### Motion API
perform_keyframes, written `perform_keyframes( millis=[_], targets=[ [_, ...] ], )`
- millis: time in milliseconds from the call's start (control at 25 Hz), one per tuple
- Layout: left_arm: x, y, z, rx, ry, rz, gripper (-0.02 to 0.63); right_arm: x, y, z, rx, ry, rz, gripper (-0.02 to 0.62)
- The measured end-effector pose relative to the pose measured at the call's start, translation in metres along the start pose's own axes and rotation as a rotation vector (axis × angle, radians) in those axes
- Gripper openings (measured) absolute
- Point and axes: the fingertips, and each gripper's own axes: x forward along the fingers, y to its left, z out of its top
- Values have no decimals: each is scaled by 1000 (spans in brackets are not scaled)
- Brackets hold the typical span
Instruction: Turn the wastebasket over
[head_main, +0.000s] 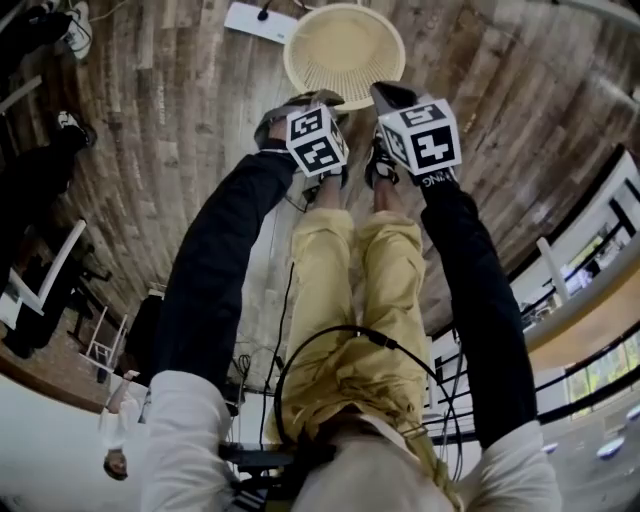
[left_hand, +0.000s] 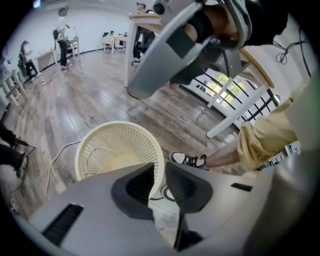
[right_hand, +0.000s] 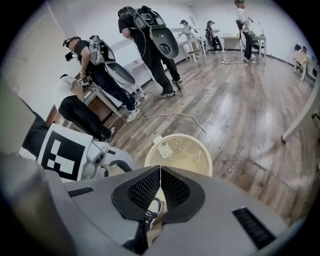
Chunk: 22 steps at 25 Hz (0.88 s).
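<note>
The wood floor (head_main: 150, 100) carries the cream wastebasket (head_main: 345, 50), which stands upright with its mouth up, just ahead of the person's shoes (head_main: 378, 168). The left gripper (left_hand: 159, 175) has its jaws narrowly apart and holds nothing. The right gripper (right_hand: 160, 172) has its jaws together and is empty.

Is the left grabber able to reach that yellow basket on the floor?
Probably yes. The wastebasket stands upright just beyond the left gripper, whose jaws are apart and empty. Nothing lies between them, so it would only need to come down to the rim.
</note>
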Motion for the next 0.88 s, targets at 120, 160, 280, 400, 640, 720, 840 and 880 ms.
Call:
perform_keyframes(
  millis=[120, 160, 280, 400, 640, 720, 840, 880],
  targets=[
    [-36, 10, 17, -101, -80, 60, 2, -22, 15, 11, -11, -19, 0, 21],
    [-48, 14, 22, -135, -103, 70, 2, -29, 18, 16, -17, -27, -2, 21],
    [-93, 17, 42, -226, -171, 82, 1, -59, 32, 29, -29, -38, -12, 21],
    [-147, 8, 62, -266, -223, 84, 2, -98, 54, 45, -37, -69, -10, 21],
    [-260, -7, 93, -254, -290, 214, 2, -188, 98, 90, -57, -156, -20, 21],
    [-298, -12, 105, -278, -343, 273, 2, -223, 115, 110, -67, -213, -27, 21],
    [-350, -22, 121, -344, -427, 336, 0, -272, 138, 137, -76, -297, -37, 21],
    [-365, -26, 126, -350, -441, 360, 2, -287, 145, 143, -78, -321, -44, 21]
  ],
)
